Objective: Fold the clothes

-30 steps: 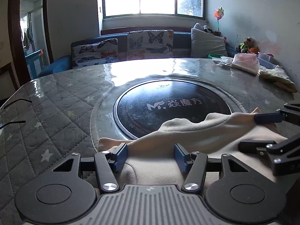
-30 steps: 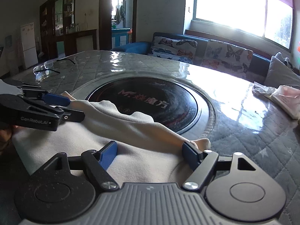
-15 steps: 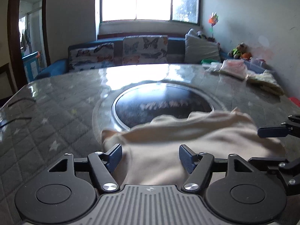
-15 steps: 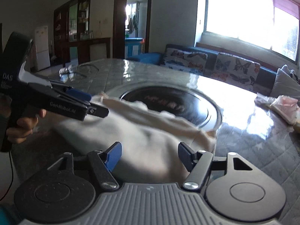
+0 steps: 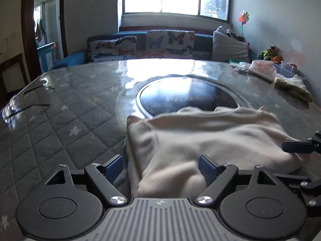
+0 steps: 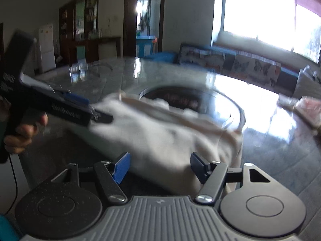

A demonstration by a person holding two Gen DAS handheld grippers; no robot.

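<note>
A cream garment (image 5: 210,138) lies folded in a thick stack on the quilted table, its far edge over the dark round inset (image 5: 188,98). My left gripper (image 5: 160,167) is open above the garment's near left part, holding nothing. My right gripper (image 6: 158,167) is open above the garment's (image 6: 160,132) near right part, holding nothing. The right gripper's fingers (image 5: 297,147) show at the right edge of the left wrist view. The left gripper (image 6: 60,108) and the hand holding it show at the left of the blurred right wrist view.
A pile of other clothes (image 5: 278,74) lies at the table's far right corner. Eyeglasses (image 5: 22,104) lie near the left edge. A sofa with butterfly cushions (image 5: 160,44) stands behind the table under the window.
Both grippers have pulled back toward me and risen from the garment. The cloth, spread out a second ago, now lies doubled in a thicker stack. The jaws stay open.
</note>
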